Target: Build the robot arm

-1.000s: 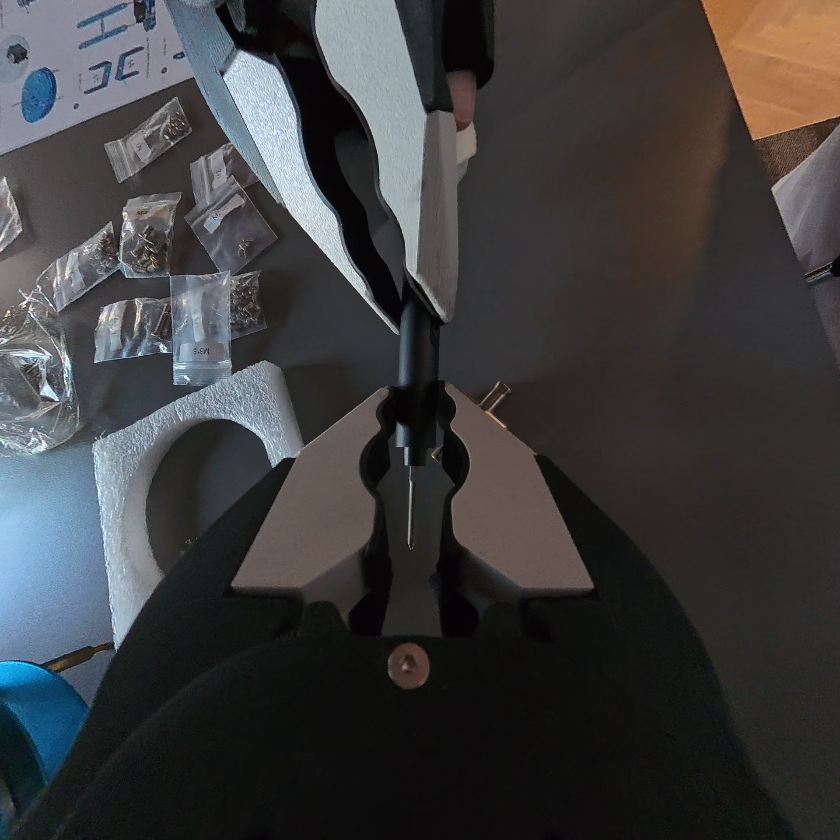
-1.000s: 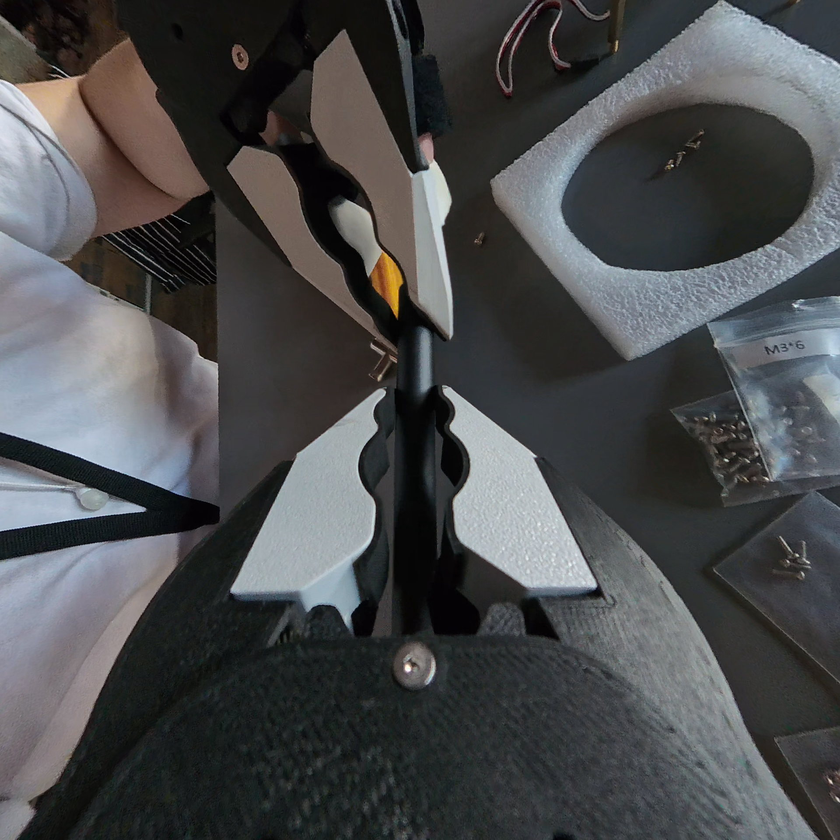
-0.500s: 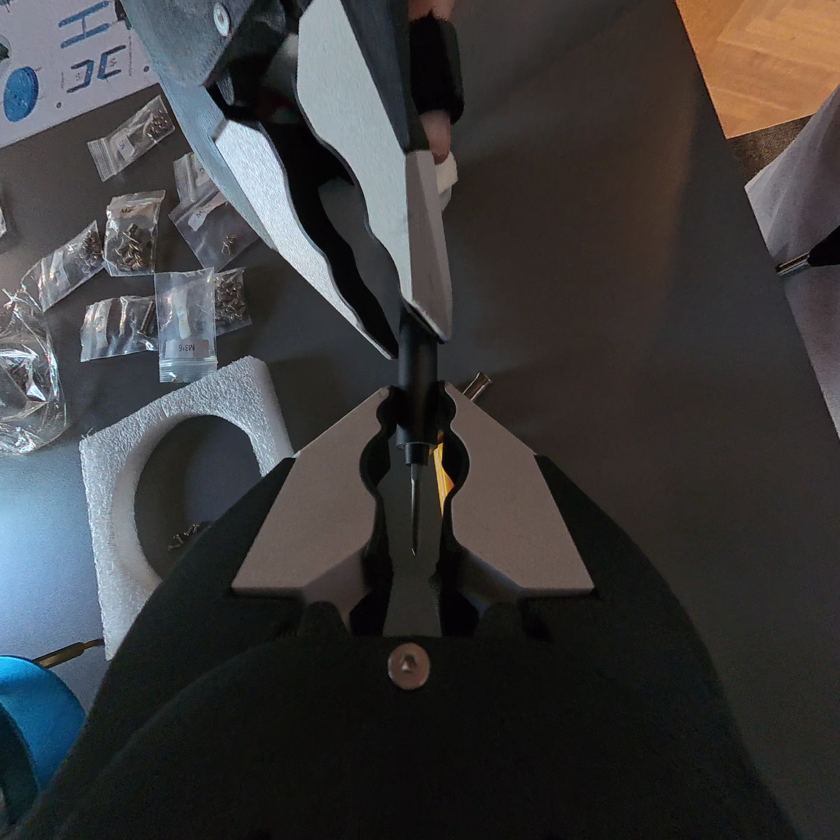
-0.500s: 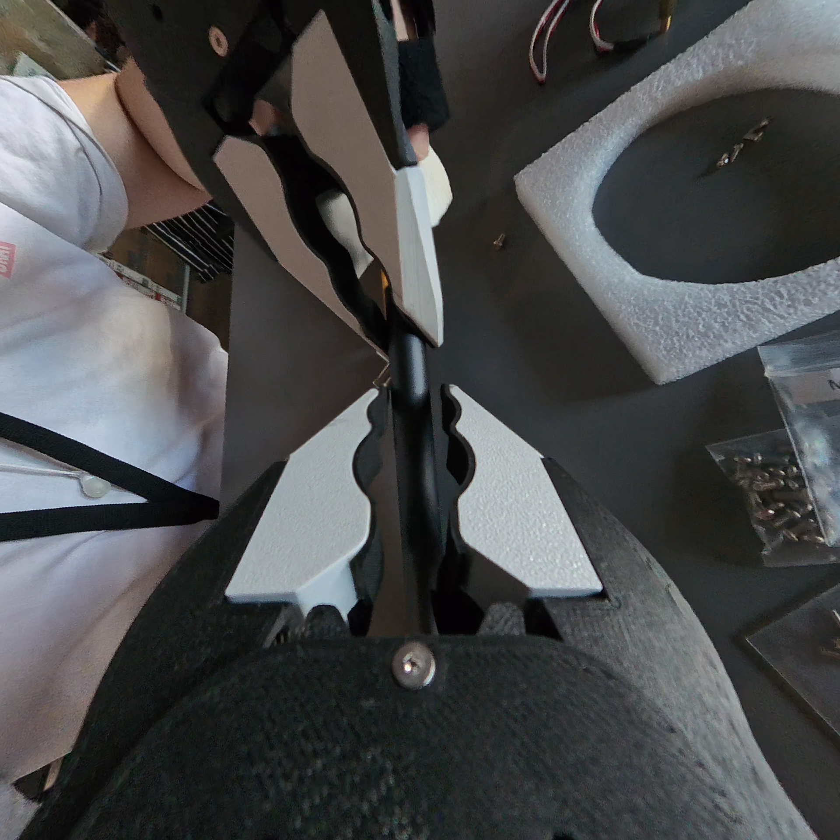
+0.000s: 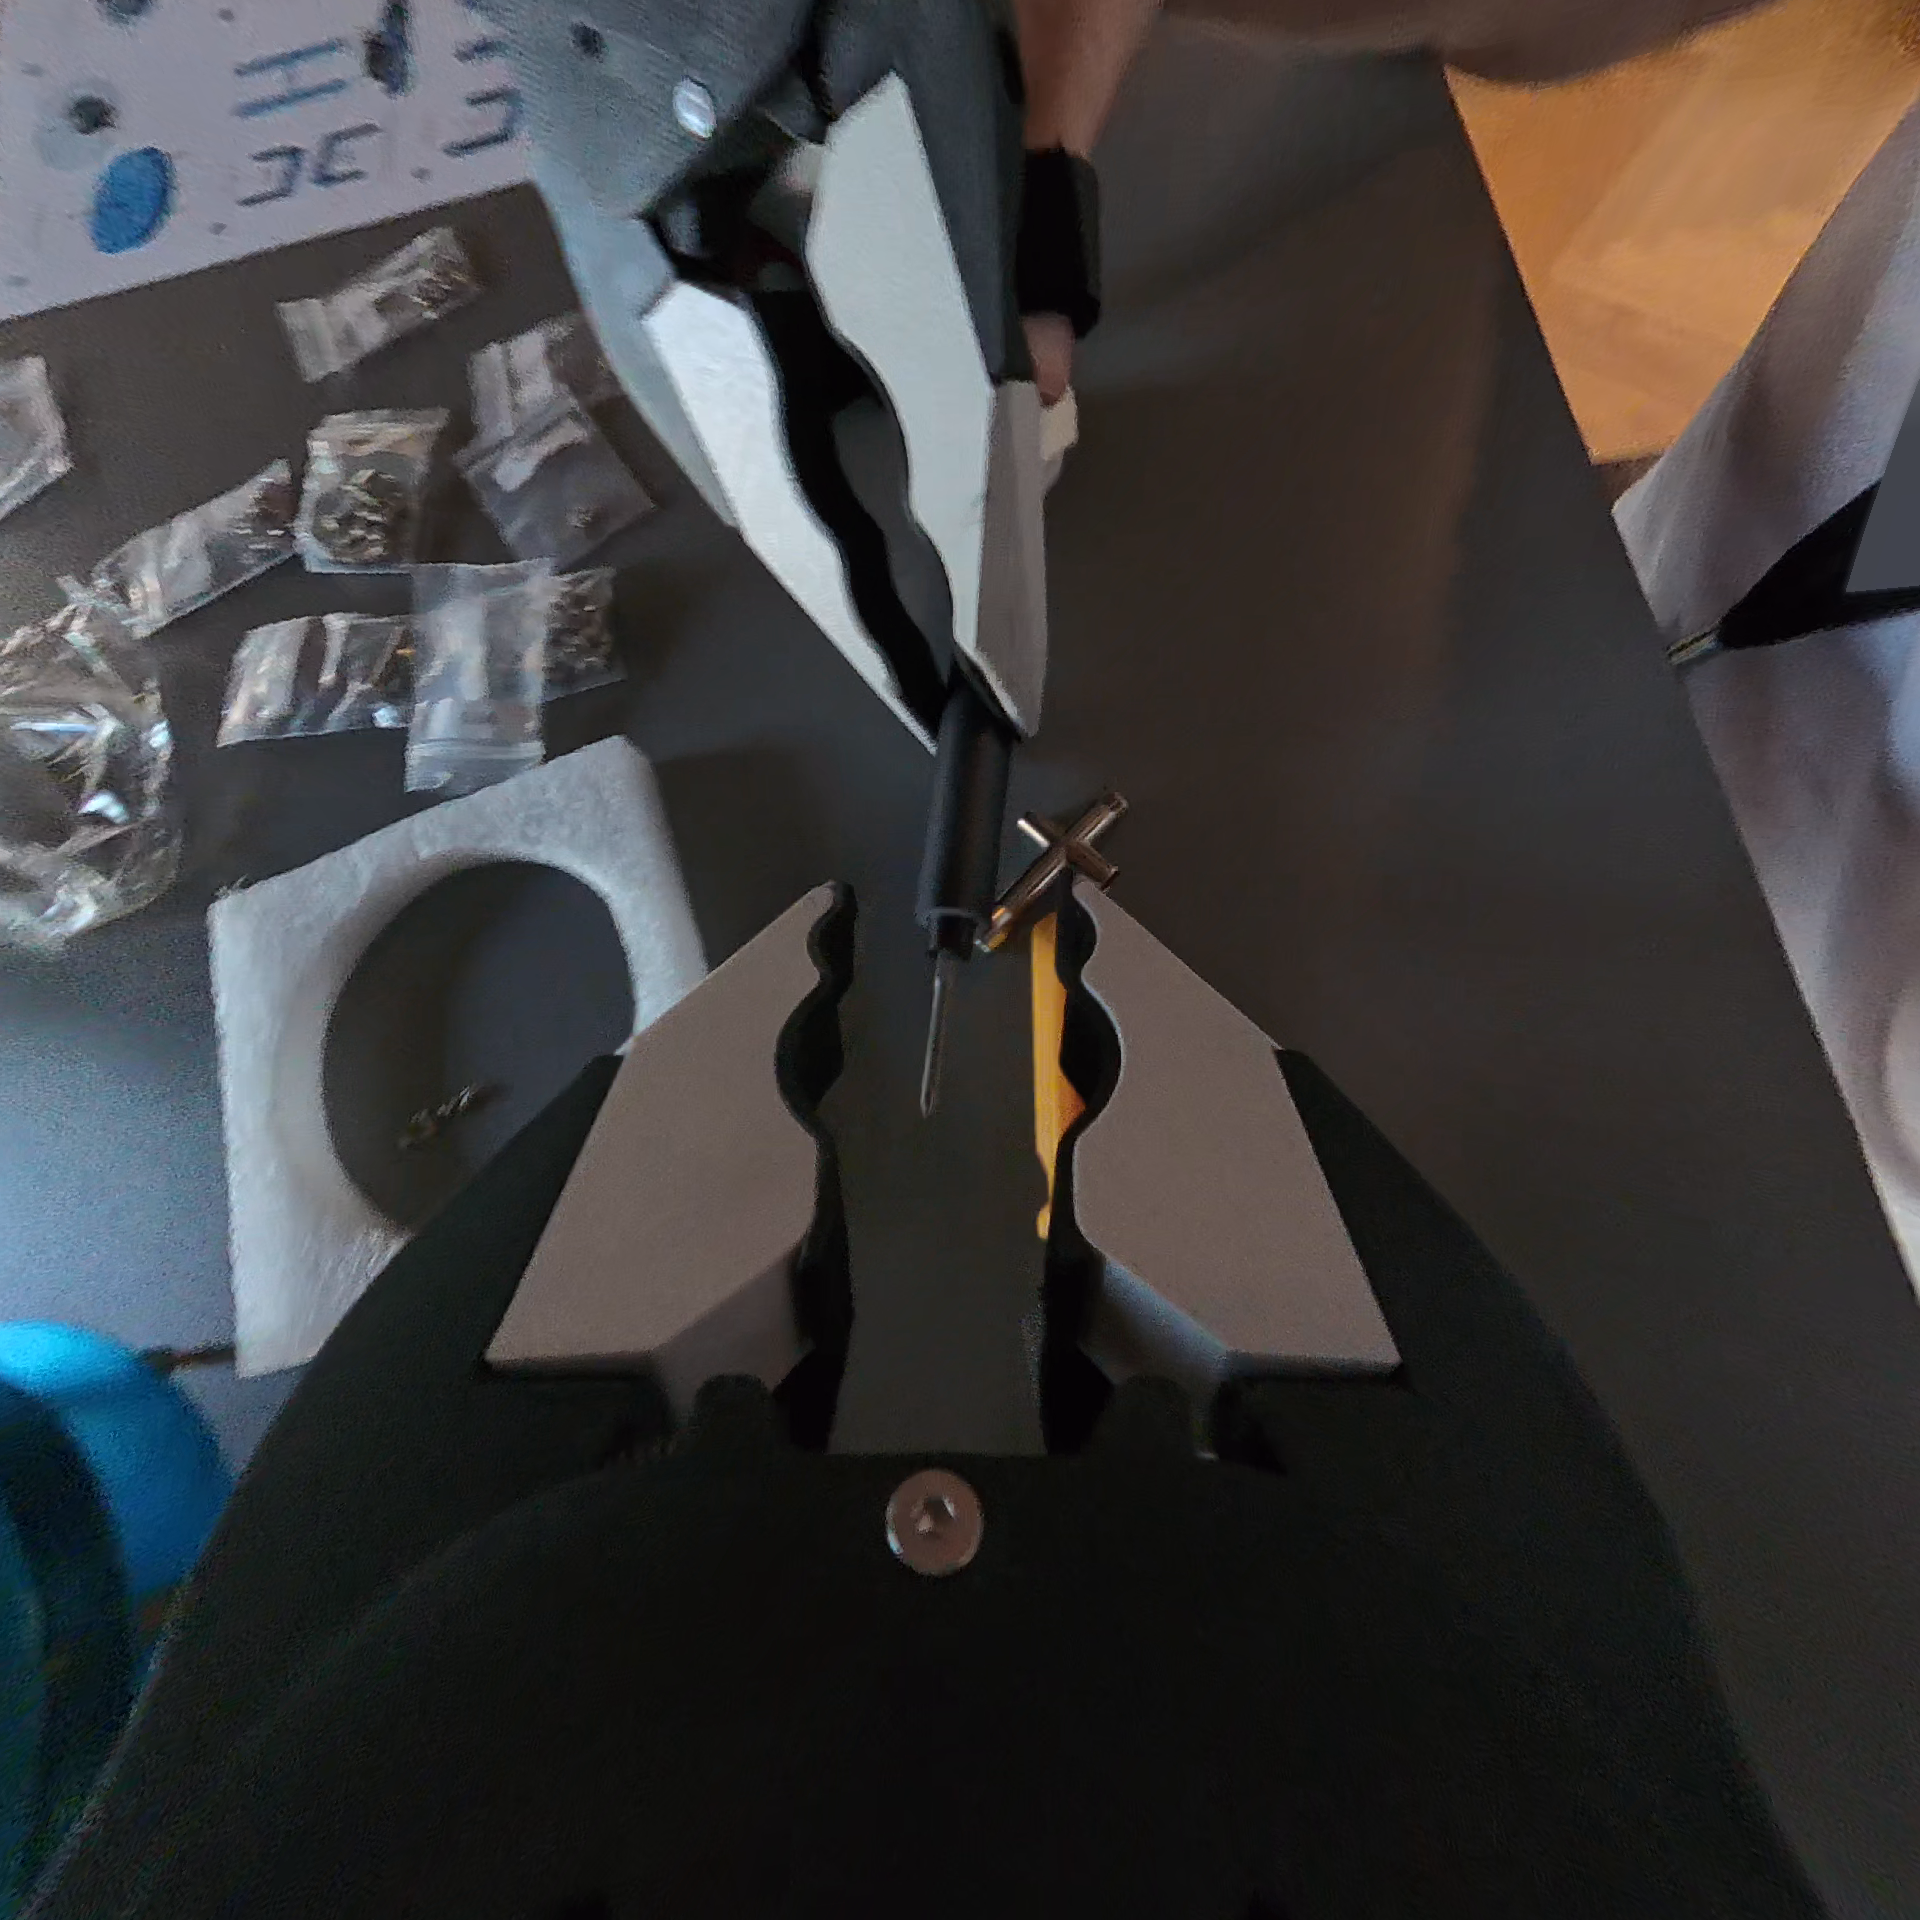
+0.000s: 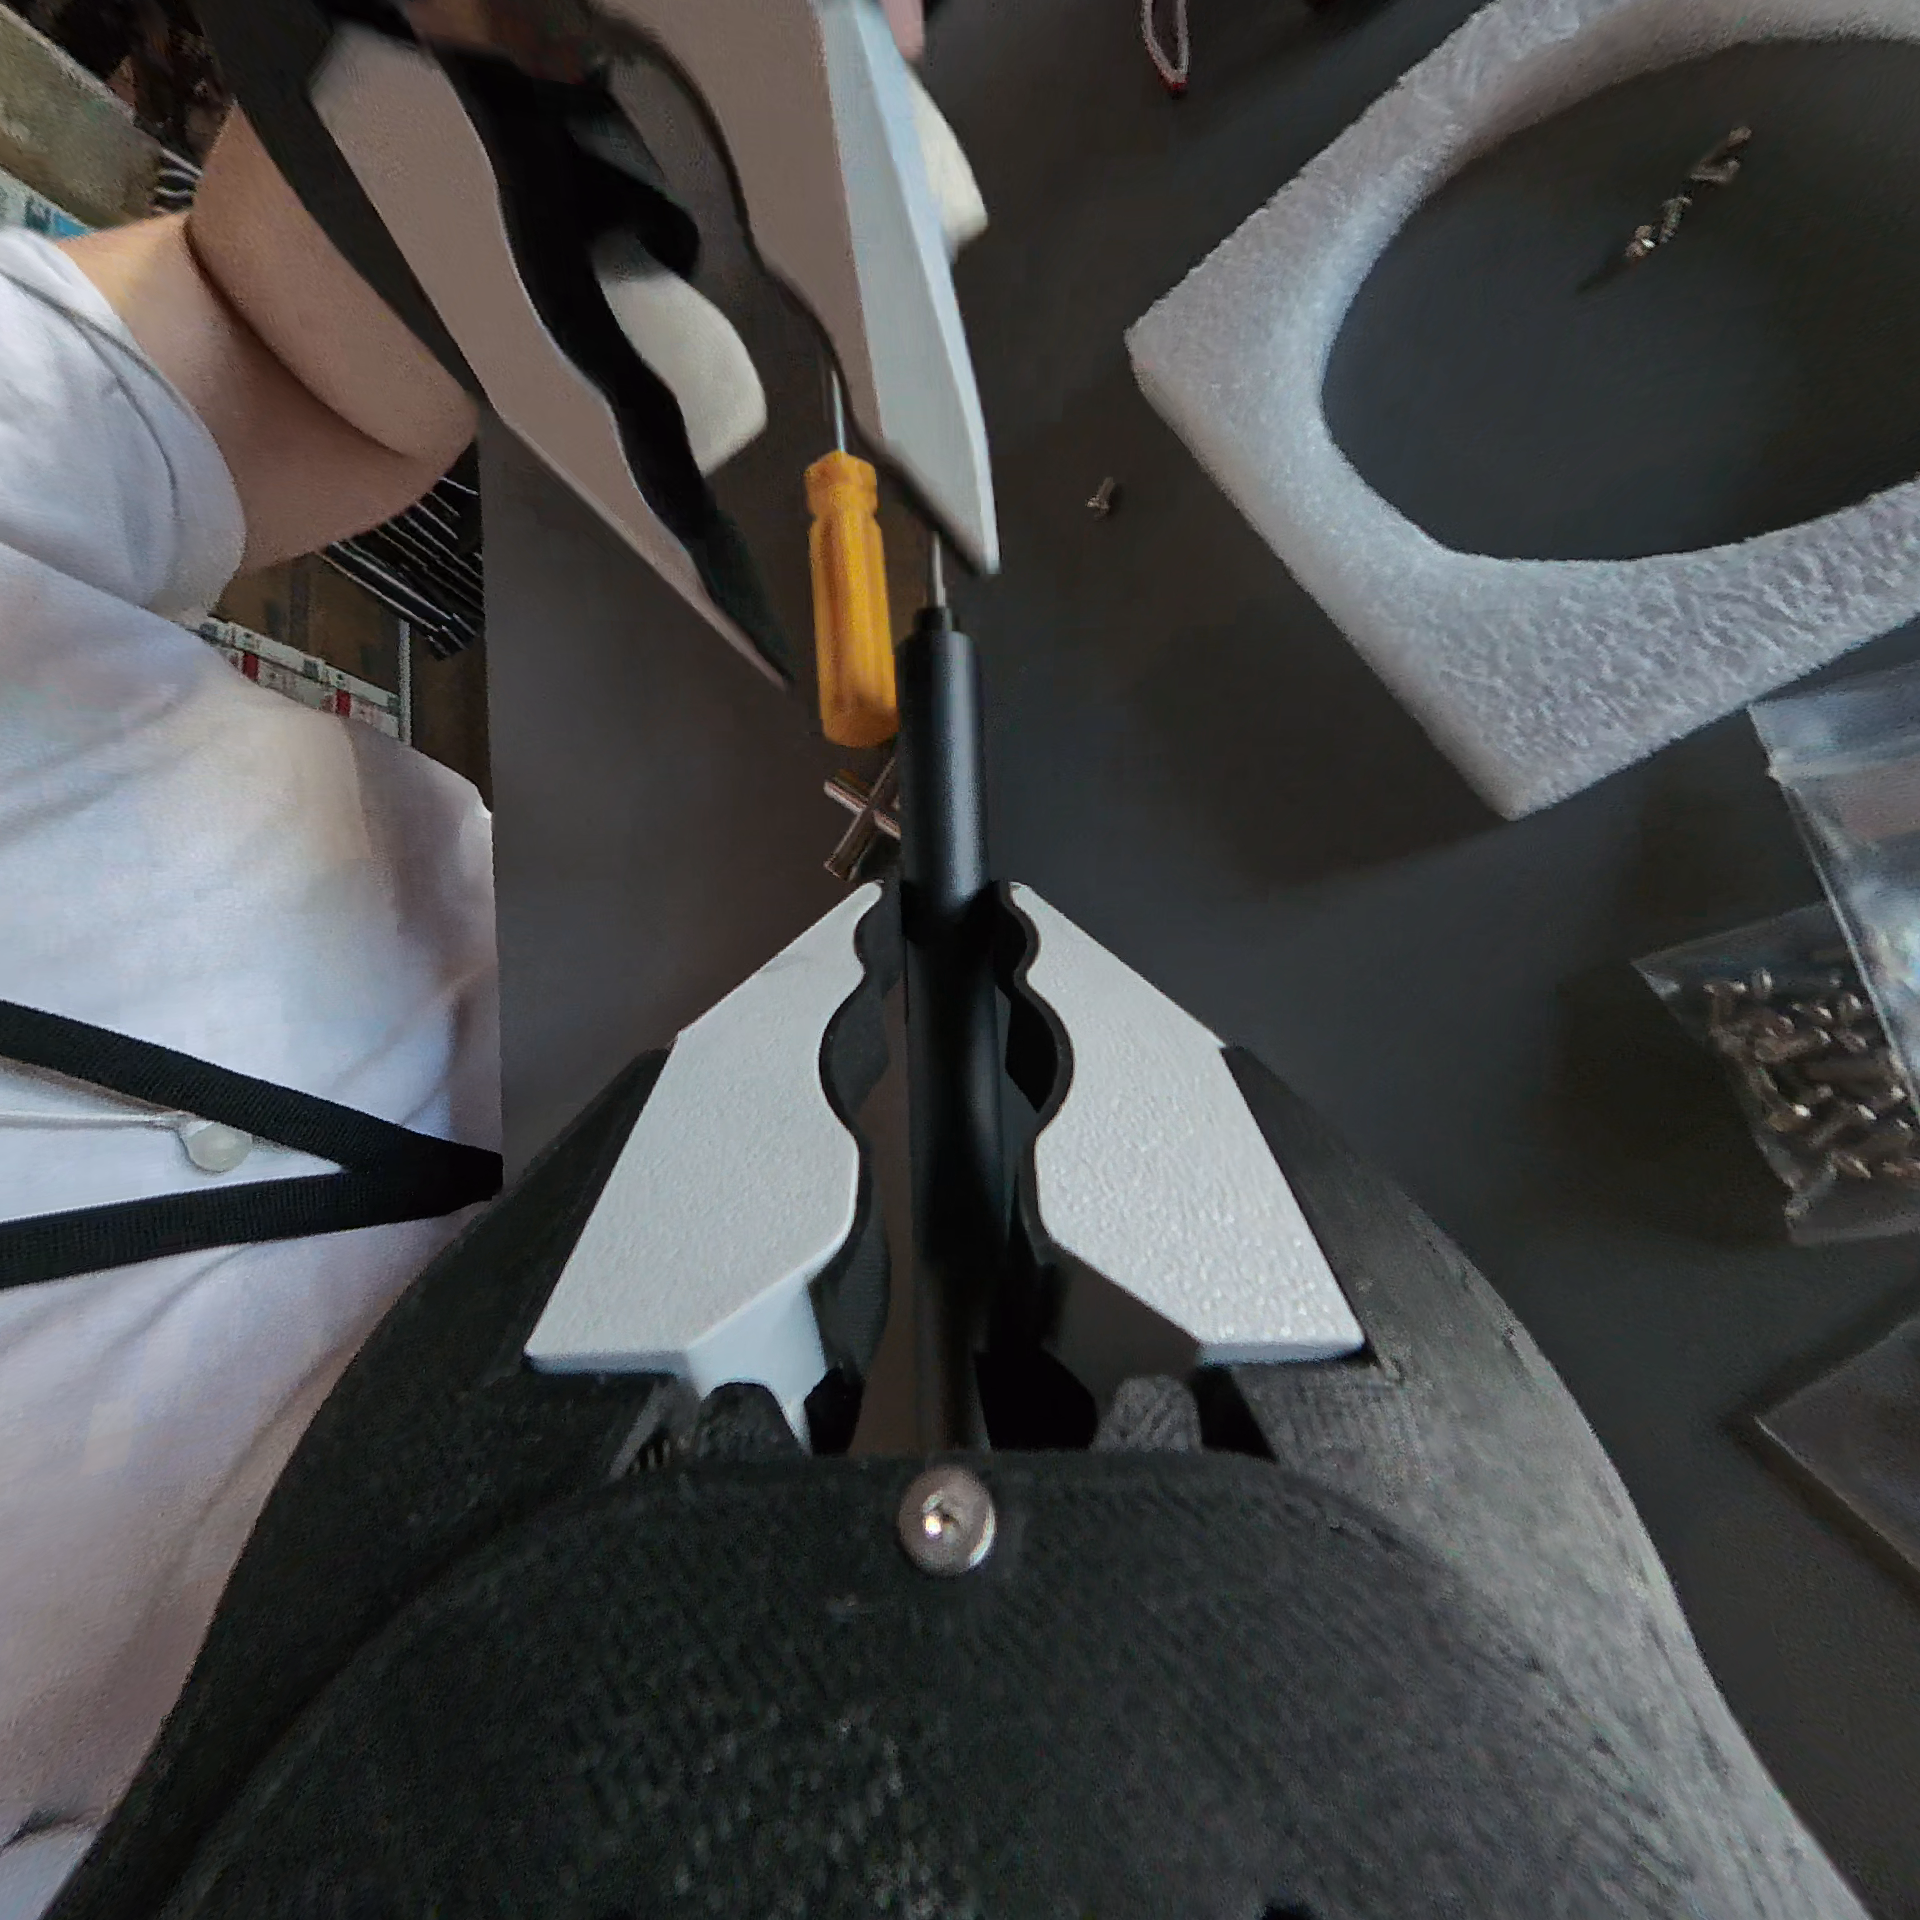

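Observation:
My right gripper [image 6: 945, 894] is shut on the handle of a black precision screwdriver [image 6: 940, 779], whose thin metal tip points away from me. In the left wrist view the right gripper [image 5: 971, 727] comes in from the top, and the screwdriver [image 5: 961, 831] hangs with its tip between my left fingers without touching them. My left gripper [image 5: 961, 904] is open and empty; it also shows in the right wrist view [image 6: 878, 613]. Below both, an orange-handled screwdriver [image 6: 852, 603] and a small metal cross-shaped wrench [image 5: 1070, 862] lie on the dark table.
A white foam block with a round hole [image 5: 447, 831] holding a few screws lies to the left. Beyond it are several clear bags of screws [image 5: 468, 665] and a printed sheet [image 5: 208, 156]. A blue object [image 5: 94, 1455] sits at lower left. The table edge and wood floor [image 5: 1662, 208] are to the right. Some 5 cm of space lies between my two pairs of fingers.
My left gripper has opened and let go of the black screwdriver's front end. The two grippers have drawn apart, uncovering the orange screwdriver and the cross wrench.

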